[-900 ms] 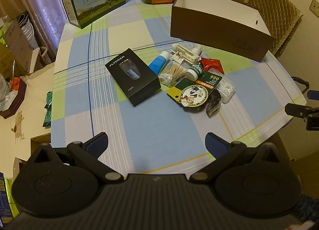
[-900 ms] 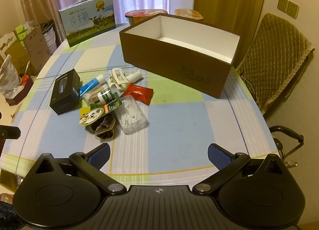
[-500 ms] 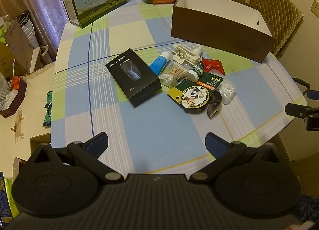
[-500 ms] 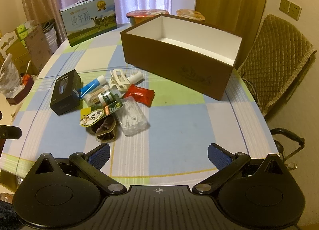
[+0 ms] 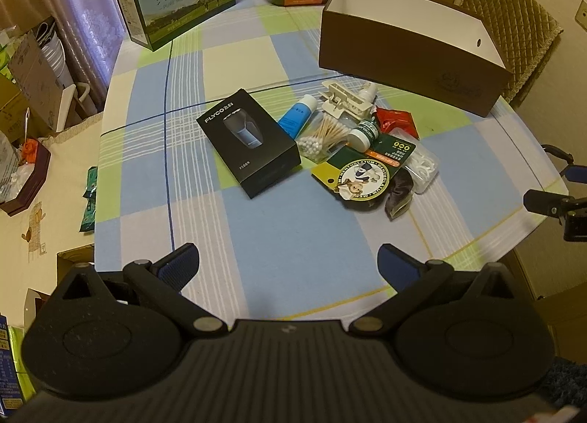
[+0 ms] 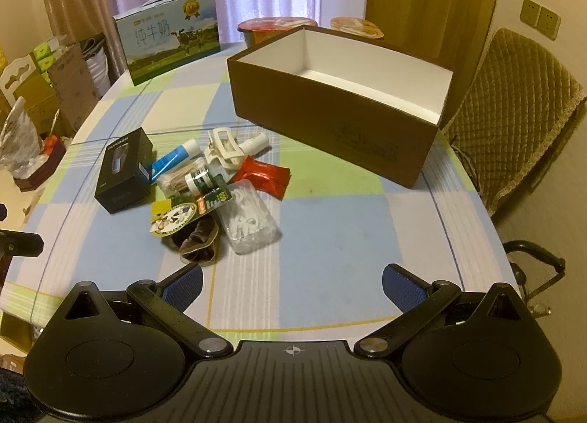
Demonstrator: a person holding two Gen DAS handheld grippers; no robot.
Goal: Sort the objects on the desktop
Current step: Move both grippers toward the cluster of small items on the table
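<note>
Both tools hung low over the near edge of the checked tabletop (image 6: 330, 232), level and pointing forward, holding nothing. The left tool (image 5: 288, 261) had its jaws spread wide, facing the black shaver box (image 5: 248, 142) and the heap of small items just right of it. The right tool (image 6: 292, 281) was equally wide apart, with the clear plastic case (image 6: 249, 219) ahead to its left. The brown cardboard box (image 6: 330, 126) stood open-topped beyond the heap.
</note>
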